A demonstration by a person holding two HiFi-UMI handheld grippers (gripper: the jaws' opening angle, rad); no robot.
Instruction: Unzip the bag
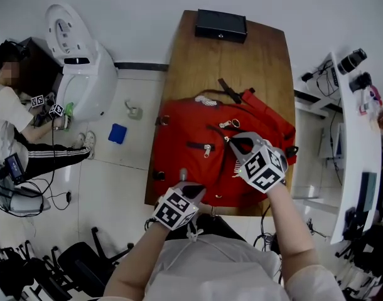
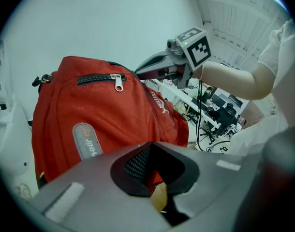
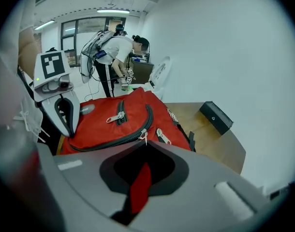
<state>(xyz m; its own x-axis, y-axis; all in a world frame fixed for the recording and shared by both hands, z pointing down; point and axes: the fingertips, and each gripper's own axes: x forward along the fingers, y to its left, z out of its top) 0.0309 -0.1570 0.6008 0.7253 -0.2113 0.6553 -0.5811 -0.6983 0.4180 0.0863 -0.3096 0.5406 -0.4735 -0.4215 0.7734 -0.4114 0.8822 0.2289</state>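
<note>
A red backpack (image 1: pixel 191 168) lies flat on the wooden table (image 1: pixel 260 61). My right gripper (image 1: pixel 230 141) is shut on the silver zipper pull (image 3: pixel 143 135) of the main zipper, whose dark track (image 3: pixel 104 143) curves across the bag's top. My left gripper (image 1: pixel 184 180) is at the bag's near edge, shut on red fabric and black mesh (image 2: pixel 138 161). In the left gripper view the bag (image 2: pixel 104 124) fills the middle, and the right gripper (image 2: pixel 140 71) shows above it. A front pocket zipper (image 1: pixel 206 150) stays closed.
A black box (image 1: pixel 221 25) sits at the table's far end. Left of the table stand a white machine (image 1: pixel 78 68) and a person (image 1: pixel 9 105) bent over it. A blue object (image 1: pixel 117 133) lies on the floor. A white desk (image 1: pixel 351 143) with gear lies to the right.
</note>
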